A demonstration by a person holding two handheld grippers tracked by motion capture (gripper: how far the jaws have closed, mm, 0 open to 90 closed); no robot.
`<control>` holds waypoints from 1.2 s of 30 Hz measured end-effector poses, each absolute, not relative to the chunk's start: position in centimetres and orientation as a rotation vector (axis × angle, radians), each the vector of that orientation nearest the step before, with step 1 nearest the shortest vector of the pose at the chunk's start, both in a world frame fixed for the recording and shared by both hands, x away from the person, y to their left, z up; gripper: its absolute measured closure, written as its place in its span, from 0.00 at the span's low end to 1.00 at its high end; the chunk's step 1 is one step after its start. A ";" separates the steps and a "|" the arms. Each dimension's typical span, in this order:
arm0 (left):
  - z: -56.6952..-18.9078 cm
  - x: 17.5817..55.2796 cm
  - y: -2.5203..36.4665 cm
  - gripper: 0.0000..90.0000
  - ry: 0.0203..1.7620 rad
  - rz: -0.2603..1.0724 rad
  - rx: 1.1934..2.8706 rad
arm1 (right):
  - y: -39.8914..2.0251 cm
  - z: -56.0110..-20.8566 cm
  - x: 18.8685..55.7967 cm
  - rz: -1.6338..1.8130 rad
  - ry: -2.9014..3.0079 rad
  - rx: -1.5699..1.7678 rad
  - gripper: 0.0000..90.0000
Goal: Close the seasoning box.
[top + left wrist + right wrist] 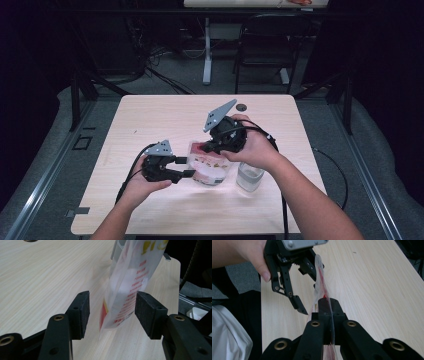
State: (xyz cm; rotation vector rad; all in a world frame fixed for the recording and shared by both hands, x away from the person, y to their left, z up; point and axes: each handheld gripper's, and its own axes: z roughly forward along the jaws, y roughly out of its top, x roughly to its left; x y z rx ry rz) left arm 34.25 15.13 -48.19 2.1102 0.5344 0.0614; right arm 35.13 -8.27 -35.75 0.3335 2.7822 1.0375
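A clear plastic bag [209,169] with red and yellow print hangs just above the light wooden table [150,115]. My right gripper [206,146] is shut on the bag's top edge; in the right gripper view its jaws [327,305] pinch the film flat. My left gripper [189,167] stands open at the bag's left side. In the left gripper view the bag [127,285] hangs between the two black pads [84,310], nearer the right one, and neither presses on it. From the right gripper view, the left gripper [308,287] straddles the bag [320,277] farther off.
A clear cup [248,176] stands on the table just right of the bag, under the right wrist. A small dark grommet [241,107] sits near the table's far edge. A black chair [265,45] and a desk leg stand beyond the table.
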 end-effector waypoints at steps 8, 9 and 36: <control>-48.6 34.3 14.7 0.51 0.511 0.040 2.123 | -8.1 -35.0 35.1 1.052 2.778 0.317 1.00; -48.7 34.3 14.6 0.51 0.510 0.031 2.124 | -8.1 -34.9 35.1 1.053 2.776 0.315 1.00; -51.6 34.5 13.2 0.49 0.456 -0.006 2.136 | -8.0 -34.2 34.6 1.054 2.778 0.278 1.00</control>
